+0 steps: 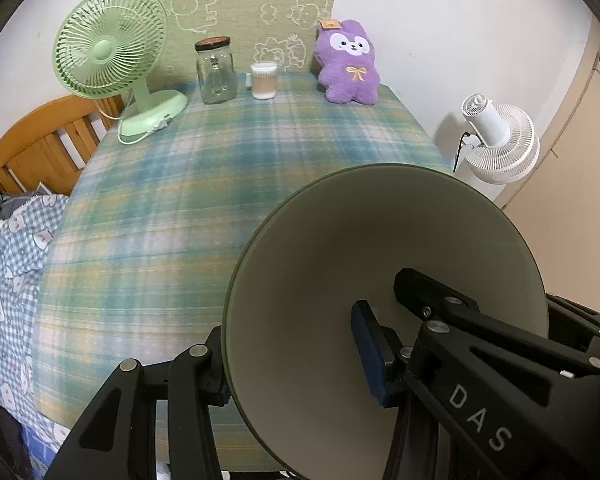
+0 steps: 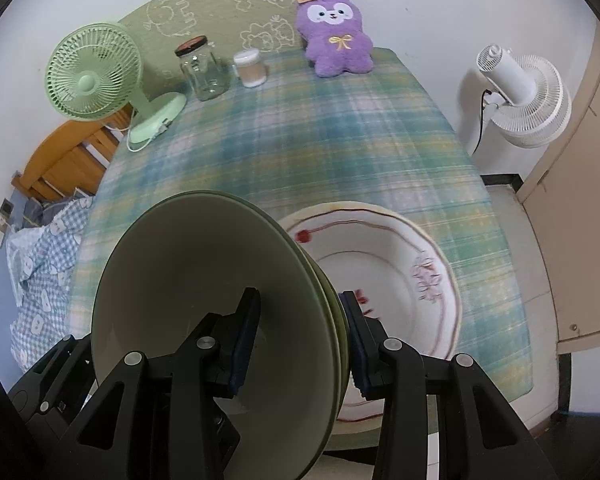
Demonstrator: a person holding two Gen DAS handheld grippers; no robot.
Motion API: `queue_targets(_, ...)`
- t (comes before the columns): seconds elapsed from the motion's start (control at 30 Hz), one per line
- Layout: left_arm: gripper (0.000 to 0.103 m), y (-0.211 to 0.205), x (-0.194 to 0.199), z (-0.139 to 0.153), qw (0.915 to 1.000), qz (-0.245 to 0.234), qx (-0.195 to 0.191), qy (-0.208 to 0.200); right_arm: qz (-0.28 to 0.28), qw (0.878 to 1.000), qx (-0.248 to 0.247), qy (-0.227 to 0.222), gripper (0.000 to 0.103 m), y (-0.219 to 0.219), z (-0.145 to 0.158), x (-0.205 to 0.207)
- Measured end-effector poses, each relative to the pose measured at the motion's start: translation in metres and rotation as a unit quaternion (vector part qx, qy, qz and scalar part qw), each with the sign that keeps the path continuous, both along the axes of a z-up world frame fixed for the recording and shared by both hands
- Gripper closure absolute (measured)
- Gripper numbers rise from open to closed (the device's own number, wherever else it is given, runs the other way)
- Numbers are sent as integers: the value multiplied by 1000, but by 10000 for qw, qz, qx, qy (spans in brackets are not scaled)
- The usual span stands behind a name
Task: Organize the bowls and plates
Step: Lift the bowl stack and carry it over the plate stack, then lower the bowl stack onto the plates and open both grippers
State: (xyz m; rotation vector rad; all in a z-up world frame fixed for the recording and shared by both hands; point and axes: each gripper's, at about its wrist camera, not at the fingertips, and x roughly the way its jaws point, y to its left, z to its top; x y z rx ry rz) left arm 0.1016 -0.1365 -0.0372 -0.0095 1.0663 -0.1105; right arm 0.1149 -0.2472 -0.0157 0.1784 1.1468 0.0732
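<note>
My left fingers (image 1: pixel 296 376) are clenched on the wall of a green bowl (image 1: pixel 380 264): one pad sits inside it, the other presses from outside its rim. The bowl is tipped on edge above the worktop (image 1: pixel 188 208), its open mouth facing back toward me and its rim running from lower left to upper right. White letters on my left tool read "DAS".

My right fingers (image 2: pixel 296 344) grip a stack of green bowls (image 2: pixel 204 280) nested one in another, one pad inside the innermost bowl and one against the outermost wall. The stack is tipped the same way, mouth toward me, edges stepped out to the right.

Just beyond it a white plate (image 2: pixel 420 280) with a red line round its wavy rim and flower prints lies flat on the plaid-covered worktop.

At the far edge stand a green fan (image 1: pixel 112 48), a glass jar (image 1: pixel 216 72) and a purple plush rabbit (image 1: pixel 350 64).
</note>
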Motion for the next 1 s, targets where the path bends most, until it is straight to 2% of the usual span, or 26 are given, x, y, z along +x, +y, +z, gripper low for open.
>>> queue_targets(0.43, 54, -49, 14, -36, 9989, 336, 81, 330, 261, 9991, 62, 339, 59, -47, -41, 19)
queue_targets(0.67, 54, -55, 22, -36, 9985, 485, 90, 246, 394, 9989, 39, 267, 59, -50, -43, 31)
queue_targets(1.0, 55, -56, 20, -38, 9990, 404, 100, 132, 457, 9988, -38, 167, 56, -48, -45, 30)
